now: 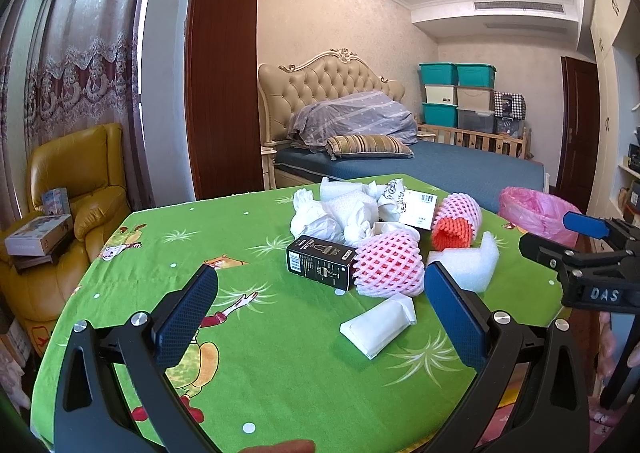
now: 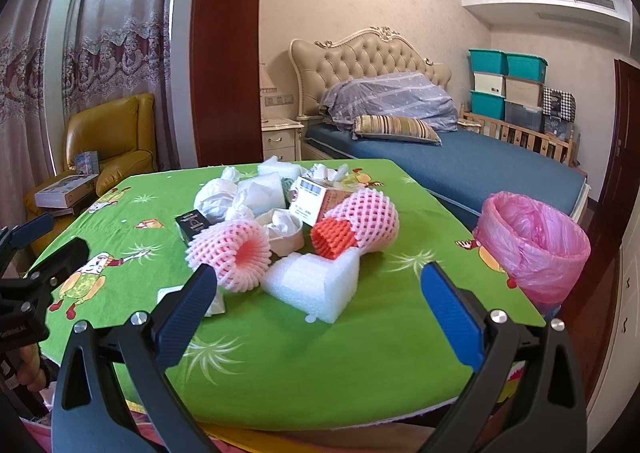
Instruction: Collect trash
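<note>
Trash lies in a heap on the green tablecloth (image 1: 260, 333): a black carton (image 1: 320, 267), a pink foam net (image 1: 390, 267), a pink-and-orange foam net (image 1: 456, 223), white foam blocks (image 1: 466, 265), crumpled white paper (image 1: 320, 219) and a flat white packet (image 1: 378, 327). My left gripper (image 1: 320, 317) is open and empty, just short of the packet. My right gripper (image 2: 320, 311) is open and empty, near the white foam block (image 2: 316, 285) and pink net (image 2: 232, 257). A bin with a pink liner (image 2: 536, 241) stands at the table's right edge.
The right gripper shows at the right of the left wrist view (image 1: 580, 257); the left gripper shows at the left of the right wrist view (image 2: 36, 257). A bed (image 2: 460, 165), yellow armchair (image 1: 76, 189) and stacked storage boxes (image 1: 456, 97) stand behind.
</note>
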`<action>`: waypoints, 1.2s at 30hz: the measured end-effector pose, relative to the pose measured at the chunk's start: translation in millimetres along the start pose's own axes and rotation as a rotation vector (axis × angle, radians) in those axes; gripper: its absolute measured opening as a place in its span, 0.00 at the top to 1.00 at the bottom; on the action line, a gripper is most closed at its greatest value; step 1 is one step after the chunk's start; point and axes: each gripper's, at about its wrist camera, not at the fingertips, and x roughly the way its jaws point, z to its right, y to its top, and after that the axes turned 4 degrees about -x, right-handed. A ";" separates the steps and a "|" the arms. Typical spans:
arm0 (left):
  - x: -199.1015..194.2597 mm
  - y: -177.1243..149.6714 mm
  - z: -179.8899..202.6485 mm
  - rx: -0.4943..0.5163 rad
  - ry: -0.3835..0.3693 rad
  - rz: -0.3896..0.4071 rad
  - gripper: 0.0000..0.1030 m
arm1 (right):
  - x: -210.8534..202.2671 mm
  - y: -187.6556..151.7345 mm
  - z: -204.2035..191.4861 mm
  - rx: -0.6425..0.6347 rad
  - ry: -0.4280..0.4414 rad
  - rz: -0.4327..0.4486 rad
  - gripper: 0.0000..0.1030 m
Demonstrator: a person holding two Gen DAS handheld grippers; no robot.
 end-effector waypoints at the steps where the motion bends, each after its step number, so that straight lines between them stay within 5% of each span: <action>1: 1.1 -0.5 0.3 0.000 0.000 -0.004 0.06 | 0.8 -0.4 0.1 -0.002 -0.004 -0.002 0.04; 11: 55.6 -12.3 -4.8 -0.009 -0.027 -0.244 0.06 | 53.2 -16.3 7.6 -0.002 0.010 -0.136 0.04; 18: 99.8 -27.6 9.4 0.108 -0.165 -0.422 0.06 | 94.8 -20.3 7.9 0.014 0.065 -0.227 0.04; 24: 121.4 -35.5 25.4 0.186 -0.171 -0.475 0.06 | 121.3 -11.7 11.0 -0.002 0.108 -0.272 0.04; 31: 145.4 -32.8 25.4 0.160 -0.162 -0.511 0.07 | 133.0 -4.9 0.1 -0.044 0.148 -0.255 0.04; 36: 149.4 -39.5 30.5 0.168 -0.202 -0.539 0.28 | 133.8 -7.3 -1.0 -0.069 0.170 -0.256 0.14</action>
